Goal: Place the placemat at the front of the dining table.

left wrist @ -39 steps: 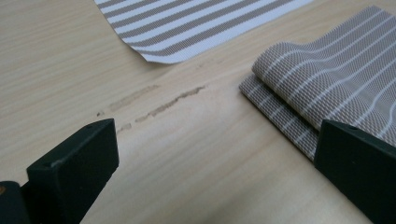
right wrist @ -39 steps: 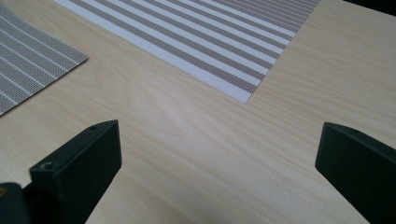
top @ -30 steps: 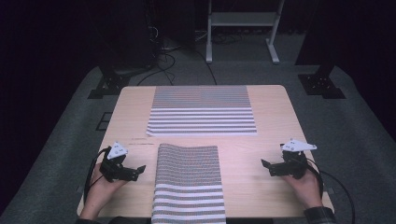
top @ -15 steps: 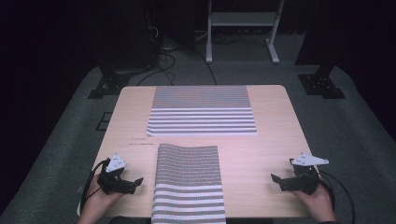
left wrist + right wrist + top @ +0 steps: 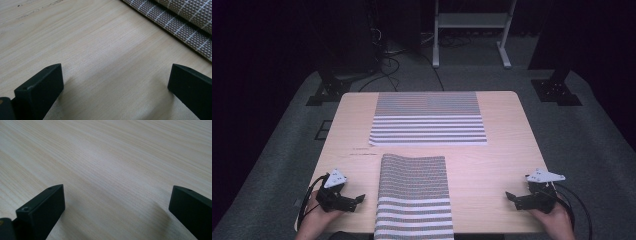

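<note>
Two striped cloths lie on the wooden table. A folded one runs from the centre to the front edge, and a flat one is spread at the back. My left gripper rests near the front left corner, open, just left of the folded cloth. The left gripper view has the cloth's folded edge at upper right, beyond wide-apart jaws over bare wood. My right gripper sits open at the front right, with bare wood between its jaws.
A metal stand and cables are on the grey floor behind the table. Black bases stand at both far corners. Bare wood lies between the folded cloth and the right gripper.
Both hands have drawn back toward the front edge of the table, the left slightly outward. The cloths have not moved.
</note>
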`<action>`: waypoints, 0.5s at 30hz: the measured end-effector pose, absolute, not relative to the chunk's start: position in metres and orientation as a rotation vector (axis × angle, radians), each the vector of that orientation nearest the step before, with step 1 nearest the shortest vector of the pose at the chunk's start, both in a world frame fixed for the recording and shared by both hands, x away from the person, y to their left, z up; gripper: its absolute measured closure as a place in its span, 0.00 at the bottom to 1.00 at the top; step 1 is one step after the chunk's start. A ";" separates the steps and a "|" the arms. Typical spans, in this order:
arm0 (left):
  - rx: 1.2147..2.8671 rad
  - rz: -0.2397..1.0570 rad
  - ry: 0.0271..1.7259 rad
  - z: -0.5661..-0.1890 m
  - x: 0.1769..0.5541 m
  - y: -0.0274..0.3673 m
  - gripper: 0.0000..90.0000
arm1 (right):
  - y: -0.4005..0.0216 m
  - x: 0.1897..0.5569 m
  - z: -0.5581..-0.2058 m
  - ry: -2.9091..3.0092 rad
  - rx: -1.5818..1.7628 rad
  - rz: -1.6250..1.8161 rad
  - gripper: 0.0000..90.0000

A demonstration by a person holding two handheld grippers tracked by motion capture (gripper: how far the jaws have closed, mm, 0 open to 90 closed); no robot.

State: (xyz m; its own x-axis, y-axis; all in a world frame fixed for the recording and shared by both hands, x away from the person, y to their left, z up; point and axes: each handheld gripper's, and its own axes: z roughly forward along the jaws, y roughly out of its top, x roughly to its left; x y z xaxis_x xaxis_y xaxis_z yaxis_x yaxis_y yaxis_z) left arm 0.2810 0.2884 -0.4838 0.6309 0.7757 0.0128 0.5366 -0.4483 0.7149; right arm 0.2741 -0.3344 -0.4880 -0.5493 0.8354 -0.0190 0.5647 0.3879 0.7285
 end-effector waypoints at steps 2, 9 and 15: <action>2.162 0.446 1.016 -0.484 0.281 0.288 0.00 | -0.334 0.274 -0.488 2.274 1.212 0.960 0.00; 2.167 0.441 1.006 -0.484 0.281 0.288 0.00 | -0.334 0.275 -0.489 2.303 1.234 0.967 0.00; 2.172 0.439 0.992 -0.484 0.283 0.288 0.00 | -0.334 0.274 -0.489 2.296 1.242 0.964 0.00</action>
State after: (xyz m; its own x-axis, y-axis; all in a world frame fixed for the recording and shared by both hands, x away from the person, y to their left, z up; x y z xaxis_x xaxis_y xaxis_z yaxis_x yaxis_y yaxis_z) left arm 0.2826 0.2883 -0.4839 0.6491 0.7605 0.0165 0.5236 -0.4624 0.7155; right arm 0.2745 -0.3336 -0.4890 -0.5506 0.8347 0.0099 0.5917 0.3820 0.7099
